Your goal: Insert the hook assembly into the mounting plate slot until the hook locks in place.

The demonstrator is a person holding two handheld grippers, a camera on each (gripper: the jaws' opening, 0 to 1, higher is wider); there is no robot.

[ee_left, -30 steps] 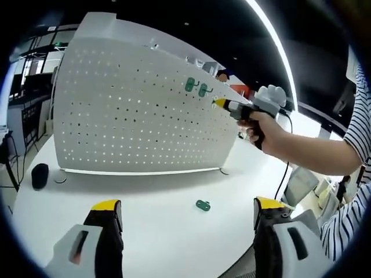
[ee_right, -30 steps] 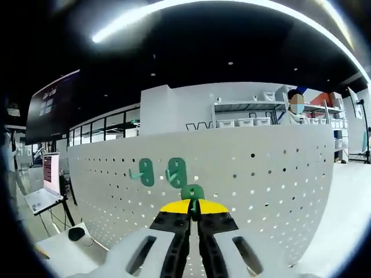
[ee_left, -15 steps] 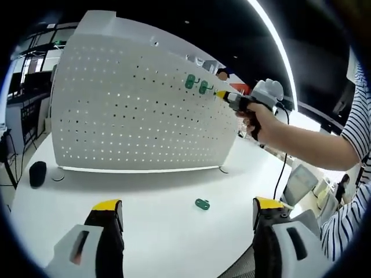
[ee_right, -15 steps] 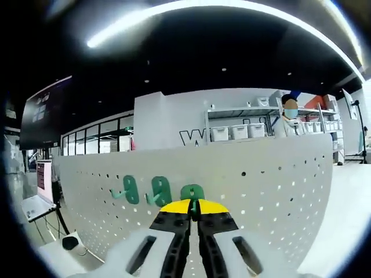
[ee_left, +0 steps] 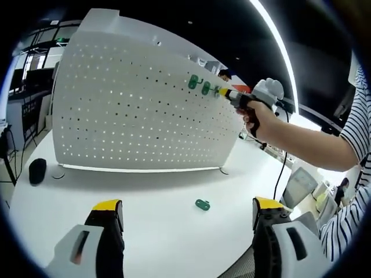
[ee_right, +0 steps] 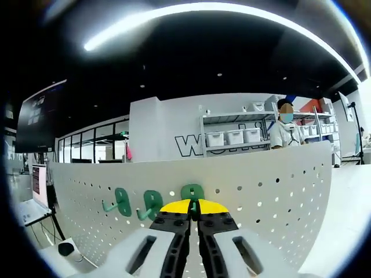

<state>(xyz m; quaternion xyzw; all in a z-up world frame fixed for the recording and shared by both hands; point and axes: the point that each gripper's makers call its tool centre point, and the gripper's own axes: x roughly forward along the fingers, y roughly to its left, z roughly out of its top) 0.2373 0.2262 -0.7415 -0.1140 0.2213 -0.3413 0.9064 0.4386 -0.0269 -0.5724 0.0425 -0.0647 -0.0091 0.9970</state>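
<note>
A white pegboard point(ee_left: 139, 110) stands upright on the table, with two green hooks point(ee_left: 199, 85) hung near its top right. In the right gripper view the same two hooks point(ee_right: 136, 201) hang left of a third green hook point(ee_right: 192, 192), and my right gripper point(ee_right: 194, 213) is shut on that third hook, holding it against the pegboard point(ee_right: 272, 191) near its top edge. From the left gripper view, the right gripper point(ee_left: 225, 92) shows in a person's hand at the board. Another green hook point(ee_left: 202, 204) lies flat on the table point(ee_left: 162, 226). My left gripper point(ee_left: 188, 214) stands open above the table.
A dark round object point(ee_left: 36, 171) sits on the table at the board's left end. A person's striped sleeve point(ee_left: 356, 145) fills the right side. Behind the board are shelves with bins point(ee_right: 232, 138) and a standing person point(ee_right: 285, 130). A monitor point(ee_right: 35, 185) stands at far left.
The right gripper with the green hook has risen and closed in on the pegboard, now level with the two hung hooks. The left gripper has stayed put.
</note>
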